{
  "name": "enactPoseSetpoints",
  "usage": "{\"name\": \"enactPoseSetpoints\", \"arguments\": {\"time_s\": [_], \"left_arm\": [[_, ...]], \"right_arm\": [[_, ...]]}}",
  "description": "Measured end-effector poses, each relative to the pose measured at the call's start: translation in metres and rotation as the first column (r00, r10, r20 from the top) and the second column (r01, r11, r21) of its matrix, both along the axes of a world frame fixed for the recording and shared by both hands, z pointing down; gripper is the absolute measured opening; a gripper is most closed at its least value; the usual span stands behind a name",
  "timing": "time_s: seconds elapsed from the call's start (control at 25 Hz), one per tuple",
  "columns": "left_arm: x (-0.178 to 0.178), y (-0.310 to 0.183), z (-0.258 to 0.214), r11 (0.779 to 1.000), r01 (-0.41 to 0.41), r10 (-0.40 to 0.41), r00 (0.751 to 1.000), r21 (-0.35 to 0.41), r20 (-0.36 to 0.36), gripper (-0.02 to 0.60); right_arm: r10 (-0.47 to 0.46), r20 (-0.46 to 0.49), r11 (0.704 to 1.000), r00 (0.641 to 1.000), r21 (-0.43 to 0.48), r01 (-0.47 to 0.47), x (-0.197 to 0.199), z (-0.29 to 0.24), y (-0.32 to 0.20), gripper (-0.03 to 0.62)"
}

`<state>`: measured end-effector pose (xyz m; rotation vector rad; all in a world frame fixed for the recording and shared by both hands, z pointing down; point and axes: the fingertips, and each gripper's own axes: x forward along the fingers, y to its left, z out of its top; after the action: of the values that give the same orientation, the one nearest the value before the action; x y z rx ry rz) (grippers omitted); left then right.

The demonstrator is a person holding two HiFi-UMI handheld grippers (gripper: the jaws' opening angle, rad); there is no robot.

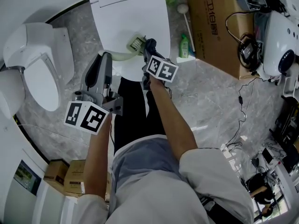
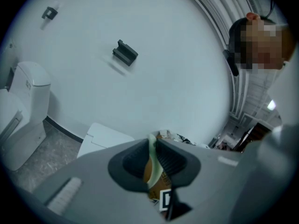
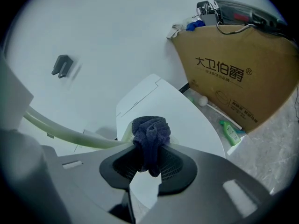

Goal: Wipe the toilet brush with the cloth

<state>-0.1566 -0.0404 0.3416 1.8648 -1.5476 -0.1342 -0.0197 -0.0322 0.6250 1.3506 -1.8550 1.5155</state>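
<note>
Standing over a closed white toilet (image 1: 126,13), a person works with a hand-held gripper in each hand. The left hand-held gripper (image 1: 108,56) is clenched on the pale green handle of the toilet brush (image 1: 122,56); the left gripper view shows the thin handle pinched upright between the two dark pads, with no gap on either side. From there the handle curves across above the toilet's lid to the brush head, which lies just beside the right hand-held gripper (image 1: 148,50).

That right gripper is grasping a dark blue cloth (image 3: 149,133). Its own view shows the cloth bunched between the jaws, a rounded wad bulging above them and a tail hanging below. The wad meets the end of the brush handle, which comes in from the left of that view.

A second white toilet (image 1: 39,69) stands to the person's left against the curved wall. A brown cardboard box (image 1: 212,27) with printed lettering stands on the grey marbled floor (image 1: 210,97) to the right. A small green bottle (image 1: 184,45) sits between the box and the closed toilet. Cables and equipment crowd the far right edge of the head view.
</note>
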Motion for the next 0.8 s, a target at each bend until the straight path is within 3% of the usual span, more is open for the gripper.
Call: {"name": "enactPoseSetpoints", "arguments": {"time_s": [0.28, 0.8], "left_arm": [[0.001, 0.001, 0.0, 1.0, 0.003, -0.003, 1.0, -0.003, 0.003, 0.0], [0.001, -0.001, 0.002, 1.0, -0.006, 0.006, 1.0, -0.002, 0.006, 0.0]], "right_arm": [[0.008, 0.087, 0.998, 0.996, -0.06, -0.003, -0.021, 0.006, 0.024, 0.088], [0.015, 0.118, 0.989, 0.993, -0.146, 0.002, -0.022, 0.04, 0.067, 0.087]]}}
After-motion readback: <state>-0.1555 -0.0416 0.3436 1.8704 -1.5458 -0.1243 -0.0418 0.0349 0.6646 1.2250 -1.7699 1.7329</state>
